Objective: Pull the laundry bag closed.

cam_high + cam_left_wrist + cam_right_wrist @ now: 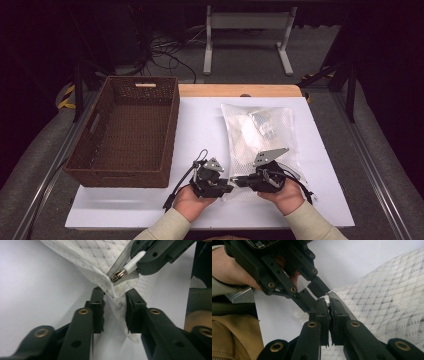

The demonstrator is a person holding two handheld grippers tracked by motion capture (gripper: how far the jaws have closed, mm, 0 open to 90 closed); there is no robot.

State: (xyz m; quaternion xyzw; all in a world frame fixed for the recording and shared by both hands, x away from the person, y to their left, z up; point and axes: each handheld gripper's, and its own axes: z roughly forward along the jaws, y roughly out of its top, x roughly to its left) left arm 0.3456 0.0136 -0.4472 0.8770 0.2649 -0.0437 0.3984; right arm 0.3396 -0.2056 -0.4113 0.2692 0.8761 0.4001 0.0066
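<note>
A white mesh zip bag (260, 132) lies on the white table (200, 120), with pale items inside it. Both grippers meet at its near left corner. My right gripper (329, 301) is shut on the white zipper pull (135, 261), just beyond the brass slider (118, 275). My left gripper (115, 296) stands slightly open around the bag's corner fabric (120, 307). That fabric hangs in the gap and rests against one pad. In the high view the left gripper (227, 188) points right and the right gripper (236, 182) points left.
A brown wicker basket (172, 125) with nothing in it stands on the left part of the table. Bare white tabletop lies between the basket and the bag and along the near edge. A metal stand (247, 22) and cables are on the floor beyond.
</note>
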